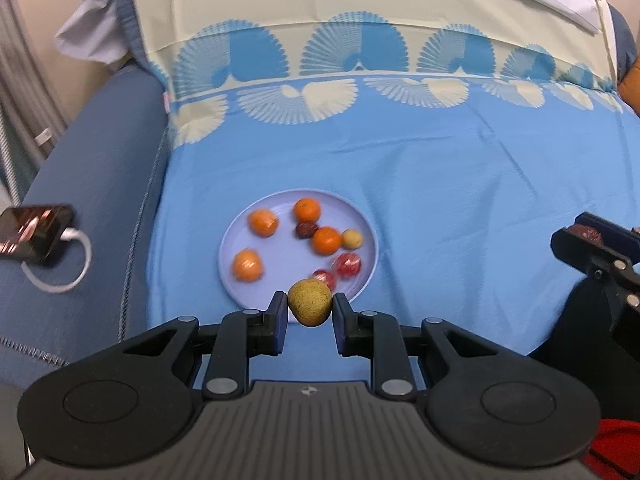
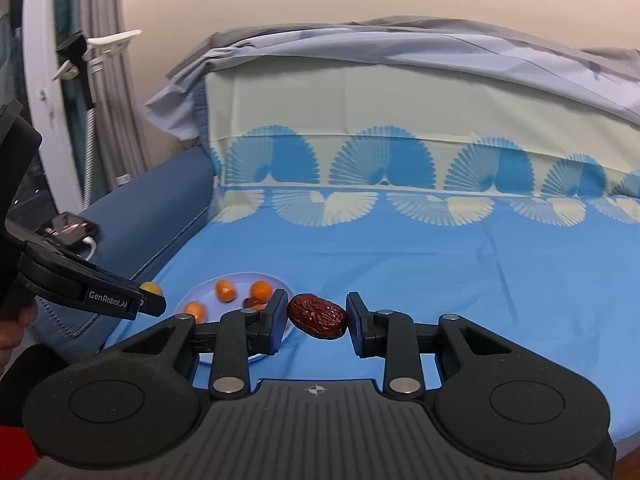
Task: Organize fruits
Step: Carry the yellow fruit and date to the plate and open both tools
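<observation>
My left gripper (image 1: 310, 309) is shut on a yellow-green round fruit (image 1: 309, 302), held above the near rim of a pale lilac plate (image 1: 236, 240) on the blue bedsheet. On the plate lie several oranges (image 1: 307, 209), a dark red date (image 1: 307, 230), a small yellow fruit (image 1: 352, 239) and two red fruits (image 1: 348, 265). My right gripper (image 2: 318, 317) is shut on a wrinkled dark red date (image 2: 318, 316), raised over the sheet to the right of the plate (image 2: 192, 294). The right gripper (image 1: 588, 236) shows at the right edge of the left wrist view, the left gripper (image 2: 150, 296) at the left of the right wrist view.
A phone (image 1: 34, 234) on a white cable lies on the dark blue armrest (image 1: 100, 184) at the left. A cushion with a fan-pattern cover (image 1: 360, 52) stands behind the plate. Wide blue sheet (image 1: 460, 208) lies to the right.
</observation>
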A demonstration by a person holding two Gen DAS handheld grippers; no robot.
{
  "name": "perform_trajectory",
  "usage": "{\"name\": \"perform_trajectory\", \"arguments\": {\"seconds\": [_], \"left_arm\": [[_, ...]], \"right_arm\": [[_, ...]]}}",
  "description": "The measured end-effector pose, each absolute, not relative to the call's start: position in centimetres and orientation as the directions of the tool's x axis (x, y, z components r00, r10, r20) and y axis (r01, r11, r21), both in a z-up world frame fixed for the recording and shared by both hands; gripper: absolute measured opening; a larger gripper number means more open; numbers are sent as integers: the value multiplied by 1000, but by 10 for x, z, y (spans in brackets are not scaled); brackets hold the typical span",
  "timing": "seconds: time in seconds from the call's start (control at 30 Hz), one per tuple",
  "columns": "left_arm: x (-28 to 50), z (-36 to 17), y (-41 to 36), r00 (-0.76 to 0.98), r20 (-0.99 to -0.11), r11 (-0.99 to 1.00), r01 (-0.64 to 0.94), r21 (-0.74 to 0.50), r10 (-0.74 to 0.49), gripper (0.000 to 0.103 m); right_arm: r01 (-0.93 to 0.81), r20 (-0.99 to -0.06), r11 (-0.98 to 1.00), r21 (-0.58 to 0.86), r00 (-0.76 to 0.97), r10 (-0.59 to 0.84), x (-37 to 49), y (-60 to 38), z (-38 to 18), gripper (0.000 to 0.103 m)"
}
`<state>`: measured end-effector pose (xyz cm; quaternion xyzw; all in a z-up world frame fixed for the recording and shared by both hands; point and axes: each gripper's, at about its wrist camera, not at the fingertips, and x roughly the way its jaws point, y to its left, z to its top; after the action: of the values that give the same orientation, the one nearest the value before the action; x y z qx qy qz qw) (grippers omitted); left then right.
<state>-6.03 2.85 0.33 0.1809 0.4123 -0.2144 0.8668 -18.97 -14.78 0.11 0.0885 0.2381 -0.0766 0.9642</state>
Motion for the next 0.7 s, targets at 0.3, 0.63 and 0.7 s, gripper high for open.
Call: {"name": "perform_trajectory", "arguments": {"seconds": [0.3, 0.63, 0.7], "left_arm": [[-81, 7, 59, 598, -774, 876, 466, 127, -206, 26], [-90, 12, 78, 615, -763, 902, 420, 100, -202, 26], [-88, 12, 78, 616, -763, 902, 419, 106, -197, 26]], "right_arm": [[122, -457, 989, 88, 887, -68, -200, -120, 11, 33], [61, -481, 996, 64, 876, -23, -202, -101, 6, 33], [57, -482, 997, 59, 876, -22, -201, -100, 7, 33]]}}
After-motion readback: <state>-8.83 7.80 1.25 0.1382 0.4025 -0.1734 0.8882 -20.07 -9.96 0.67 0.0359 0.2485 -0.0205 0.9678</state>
